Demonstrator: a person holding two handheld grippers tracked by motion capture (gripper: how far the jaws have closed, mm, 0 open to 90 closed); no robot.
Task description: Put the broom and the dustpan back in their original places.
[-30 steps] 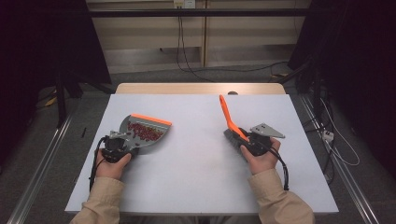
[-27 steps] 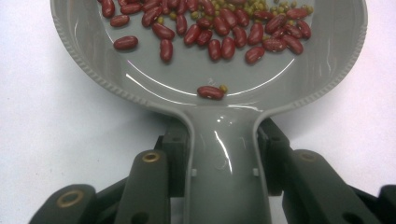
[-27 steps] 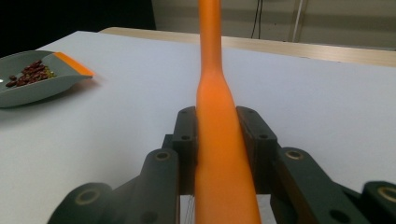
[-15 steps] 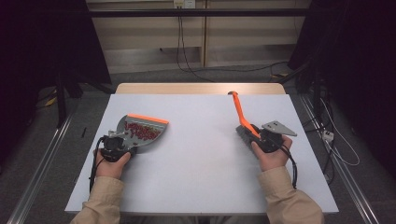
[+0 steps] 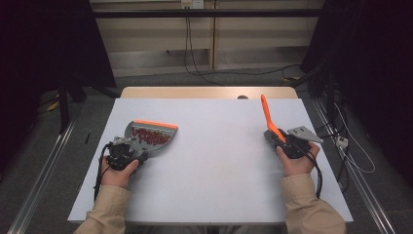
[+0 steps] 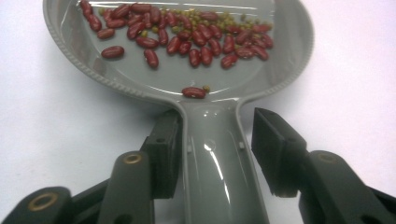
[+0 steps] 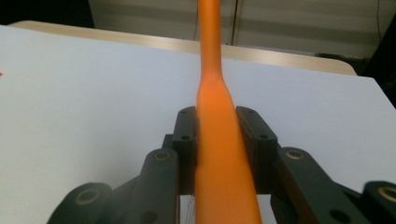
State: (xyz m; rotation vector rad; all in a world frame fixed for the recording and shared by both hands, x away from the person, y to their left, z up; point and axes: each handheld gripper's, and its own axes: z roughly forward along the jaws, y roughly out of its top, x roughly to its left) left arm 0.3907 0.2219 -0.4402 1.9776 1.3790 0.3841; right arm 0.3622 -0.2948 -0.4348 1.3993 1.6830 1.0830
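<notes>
The high view looks forward and down from above the person's side, taking in the whole white worktop (image 5: 209,161) from some way off. The left gripper view sits low and very near, looking along its fingers (image 6: 163,149) onto the dustpan (image 6: 187,56), which the high view shares. The right gripper view looks nearly level across the worktop along the orange handle (image 7: 219,140), also seen from above.

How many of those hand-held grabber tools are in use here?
2. The left gripper sits near the table's left edge, jaws just opened around the grey dustpan handle. The right gripper, near the right edge, is clamped on an orange handle.
</notes>
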